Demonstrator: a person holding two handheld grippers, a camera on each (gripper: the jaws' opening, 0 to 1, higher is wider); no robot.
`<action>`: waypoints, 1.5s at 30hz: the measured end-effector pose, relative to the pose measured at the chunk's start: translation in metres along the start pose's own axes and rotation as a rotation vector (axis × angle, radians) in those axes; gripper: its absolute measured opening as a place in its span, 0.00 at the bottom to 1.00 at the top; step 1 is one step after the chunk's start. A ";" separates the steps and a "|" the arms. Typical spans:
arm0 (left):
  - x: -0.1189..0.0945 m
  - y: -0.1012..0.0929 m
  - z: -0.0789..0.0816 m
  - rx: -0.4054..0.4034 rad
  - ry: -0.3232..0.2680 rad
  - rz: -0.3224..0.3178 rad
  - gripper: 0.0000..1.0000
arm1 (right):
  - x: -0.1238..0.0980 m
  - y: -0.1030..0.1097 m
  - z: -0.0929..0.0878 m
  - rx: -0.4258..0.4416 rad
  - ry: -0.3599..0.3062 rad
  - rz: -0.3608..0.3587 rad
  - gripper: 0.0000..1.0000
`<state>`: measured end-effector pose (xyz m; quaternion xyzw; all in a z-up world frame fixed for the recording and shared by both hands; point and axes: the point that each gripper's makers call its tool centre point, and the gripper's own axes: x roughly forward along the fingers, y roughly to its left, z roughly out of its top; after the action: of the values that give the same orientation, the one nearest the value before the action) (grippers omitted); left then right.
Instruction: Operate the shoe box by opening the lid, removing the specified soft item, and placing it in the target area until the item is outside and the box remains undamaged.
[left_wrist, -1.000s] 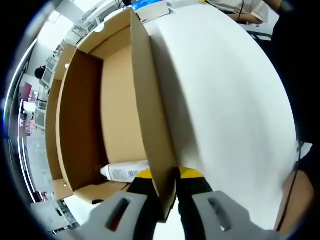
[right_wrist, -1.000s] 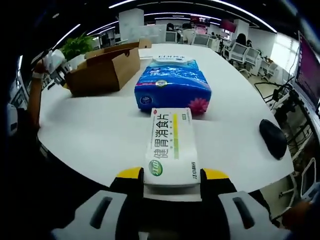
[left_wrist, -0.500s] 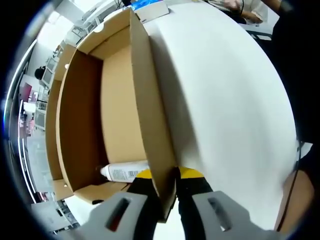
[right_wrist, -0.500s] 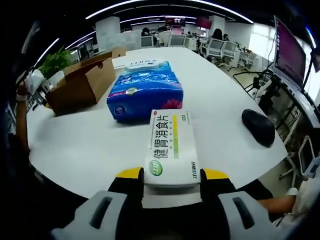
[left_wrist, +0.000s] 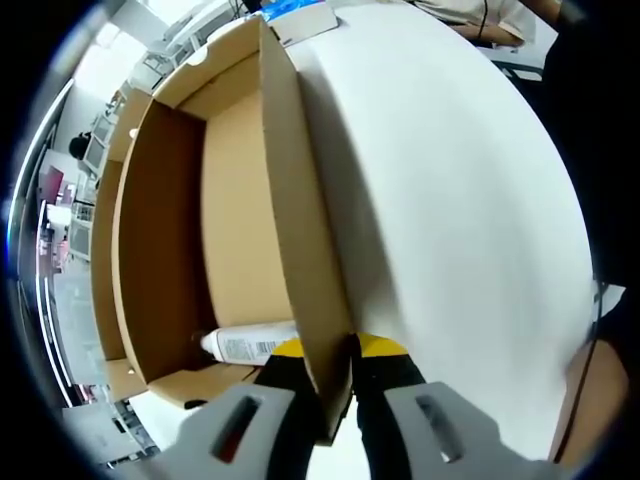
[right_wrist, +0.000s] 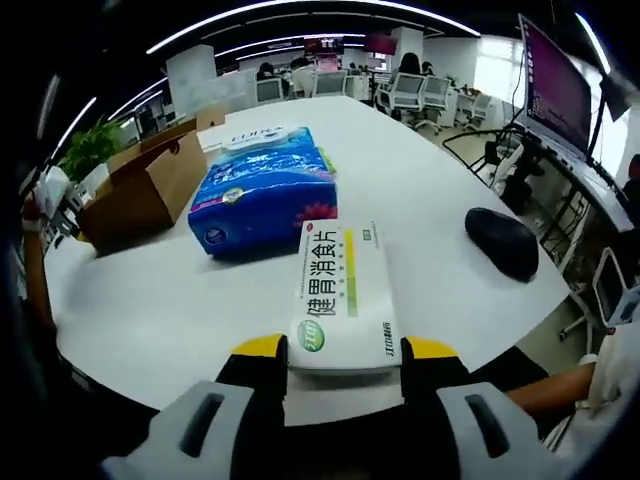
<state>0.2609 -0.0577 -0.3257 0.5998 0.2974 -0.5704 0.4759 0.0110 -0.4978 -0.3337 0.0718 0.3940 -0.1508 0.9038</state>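
Right gripper view, near to far. The right gripper (right_wrist: 344, 358) rises from 6 o'clock with its jaws closed on the near end of a white medicine box (right_wrist: 343, 295), held flat and pointing toward 12 o'clock. Just beyond it, toward 11 o'clock, a blue tissue pack (right_wrist: 262, 192) lies on the white table (right_wrist: 420, 215) — this soft pack is judged to be the task's item, already outside the box. At 3 o'clock a dark computer mouse (right_wrist: 503, 242) rests near the table edge. Farther off, at 10 o'clock, the cardboard shoe box (right_wrist: 140, 191) stands open, well apart from the tissue pack.

Left gripper view. The left gripper (left_wrist: 330, 362) enters from 6 o'clock, its jaws pinched narrow on the near cardboard wall of the shoe box (left_wrist: 240, 220), one jaw inside and one outside. Inside, near 7 o'clock, a white bottle (left_wrist: 250, 343) lies on the box floor. At 12 o'clock a sliver of the tissue pack (left_wrist: 297, 7) shows past the far end.

Step in hand, as judged: the left gripper steadies the opened box while the right carries the medicine box over the table. The next move calls for setting the medicine box down in the placement area and opening the jaws — without tugging the box wall.
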 end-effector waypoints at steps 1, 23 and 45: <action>0.000 0.000 0.000 0.000 0.000 0.000 0.10 | 0.000 0.000 0.000 0.001 -0.001 0.000 0.46; 0.000 0.000 -0.001 0.000 0.003 0.000 0.10 | -0.020 0.041 -0.017 -0.151 0.051 0.149 0.49; 0.000 0.000 -0.001 -0.001 0.005 0.000 0.10 | -0.015 0.053 0.023 -0.398 -0.163 0.197 0.84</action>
<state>0.2615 -0.0571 -0.3259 0.6010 0.2987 -0.5688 0.4755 0.0346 -0.4498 -0.3068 -0.0822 0.3326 0.0134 0.9394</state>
